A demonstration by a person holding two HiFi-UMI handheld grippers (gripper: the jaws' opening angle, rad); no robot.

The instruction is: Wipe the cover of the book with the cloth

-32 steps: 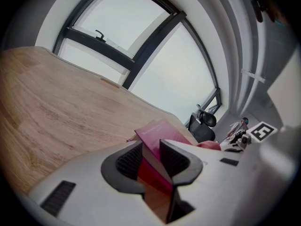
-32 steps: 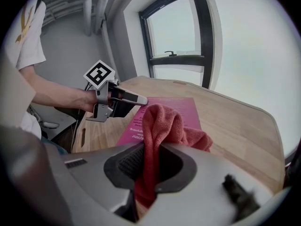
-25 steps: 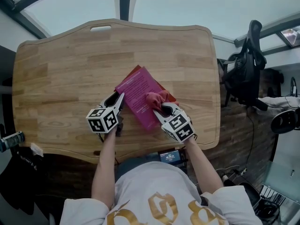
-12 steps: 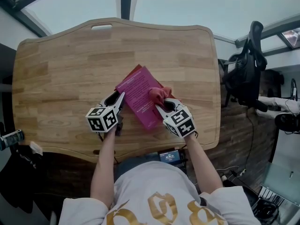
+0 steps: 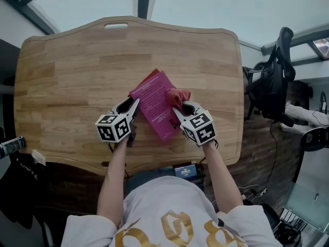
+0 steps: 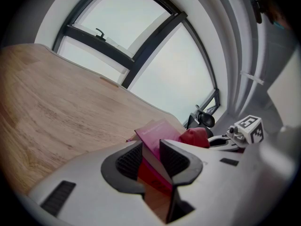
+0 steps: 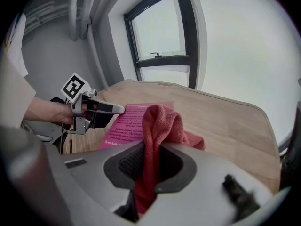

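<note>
A magenta book (image 5: 154,101) lies at an angle on the wooden table (image 5: 67,71), near the front edge. My left gripper (image 5: 132,106) is shut on the book's left edge; in the left gripper view the book (image 6: 156,132) runs between the pads. A red cloth (image 5: 178,95) is bunched on the book's right side, and my right gripper (image 5: 180,107) is shut on it. The right gripper view has the cloth (image 7: 157,124) rising out of the right gripper (image 7: 150,163), with the book (image 7: 134,120) and the left gripper (image 7: 101,108) beyond it.
A black office chair (image 5: 272,81) stands to the right of the table. A small dark device (image 5: 186,170) sits below the table's near edge, by the person's body. A cut-out slot (image 5: 115,25) marks the far edge. Windows lie beyond.
The right gripper has slid the cloth a little way across the book's cover, away from the person. The left gripper and the book have stayed put.
</note>
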